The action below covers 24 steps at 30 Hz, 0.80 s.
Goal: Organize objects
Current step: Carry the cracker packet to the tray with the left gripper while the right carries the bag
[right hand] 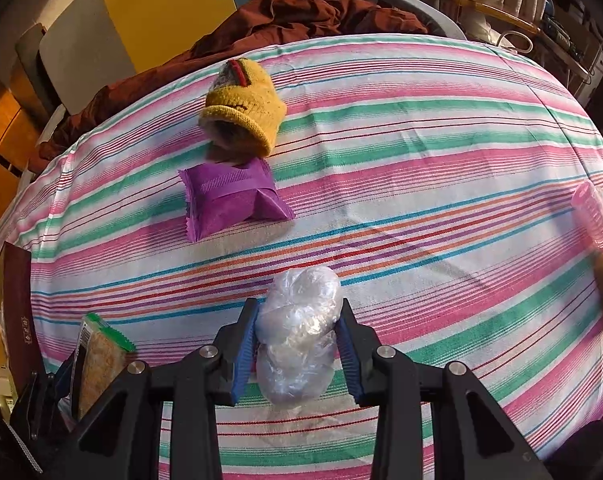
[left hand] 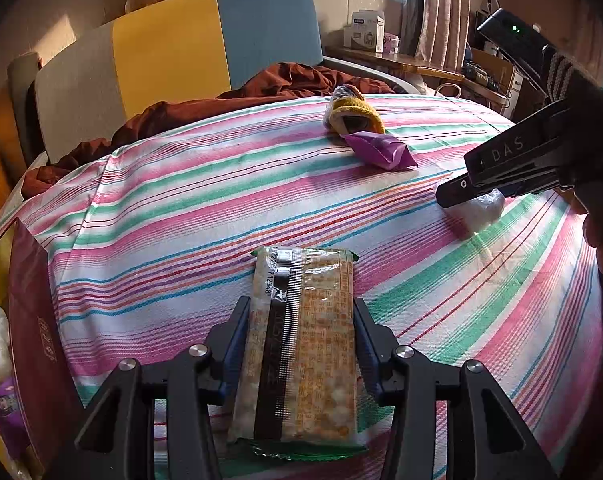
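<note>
The left claw (left hand: 301,344) is clamped across the long sides of a cracker pack (left hand: 301,344), which juts out ahead of its pads over the striped cloth (left hand: 181,220). The pack looks light, its slick film probably brittle inside, so a mid-length grip seems safest. The right claw (right hand: 297,344) is clenched on a crumpled plastic bag (right hand: 297,320): soft, nearly weightless, likely to slip. A purple packet (right hand: 229,200) and a yellow hat (right hand: 245,108) lie well ahead of it.

I see a matt woven striped cloth (right hand: 421,152) over the worktop, with a fuzzy yellow knitted hat (right hand: 245,108) and a dull purple wrapper (right hand: 229,200) on it. The clear plastic bag (right hand: 297,332) looks crinkled and shiny, the biscuit packet (left hand: 305,344) glossy film, and my fingers (right hand: 245,352) carry ribbed blue pads on matt black plastic.
</note>
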{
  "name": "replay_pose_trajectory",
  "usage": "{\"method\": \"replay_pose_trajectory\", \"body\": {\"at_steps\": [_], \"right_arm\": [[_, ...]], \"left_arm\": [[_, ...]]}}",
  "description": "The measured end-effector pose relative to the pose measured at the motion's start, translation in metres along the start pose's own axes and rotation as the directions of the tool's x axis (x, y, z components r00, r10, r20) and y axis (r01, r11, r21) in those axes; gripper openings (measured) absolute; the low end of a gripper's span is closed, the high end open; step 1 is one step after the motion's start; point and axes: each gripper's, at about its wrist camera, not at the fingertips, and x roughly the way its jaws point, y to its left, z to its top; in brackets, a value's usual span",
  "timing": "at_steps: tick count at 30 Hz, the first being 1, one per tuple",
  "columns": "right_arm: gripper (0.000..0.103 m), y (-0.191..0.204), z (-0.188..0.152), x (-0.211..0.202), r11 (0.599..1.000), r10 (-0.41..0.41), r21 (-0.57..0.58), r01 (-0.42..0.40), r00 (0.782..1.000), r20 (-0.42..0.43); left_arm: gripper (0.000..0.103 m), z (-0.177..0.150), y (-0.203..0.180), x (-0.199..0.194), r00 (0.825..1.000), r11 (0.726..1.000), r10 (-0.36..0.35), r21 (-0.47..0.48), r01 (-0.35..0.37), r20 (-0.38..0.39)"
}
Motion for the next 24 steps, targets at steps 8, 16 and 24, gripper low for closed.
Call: {"method": "replay_pose_trajectory", "body": {"at_steps": [8, 16, 24], "right_arm": [[0.037, 0.018, 0.000, 0.002, 0.996, 0.031, -0.085, -0.033, 0.999, -0.016], [0.037, 0.045, -0.008, 0.005, 0.967, 0.107, -0.226, -0.116, 0.993, -0.054], [0.037, 0.054, -0.019, 0.003, 0.949, 0.084, -0.300, -0.096, 0.995, -0.054]], "left_arm": [[0.048, 0.000, 0.000, 0.000, 1.000, 1.000, 0.004, 0.005, -0.004, 0.003], [0.048, -0.004, -0.001, -0.010, 1.000, 1.000, 0.000, -0.003, 0.000, -0.025], [0.048, -0.018, 0.001, -0.053, 0.999, 0.999, -0.045, -0.026, 0.044, -0.016]]}}
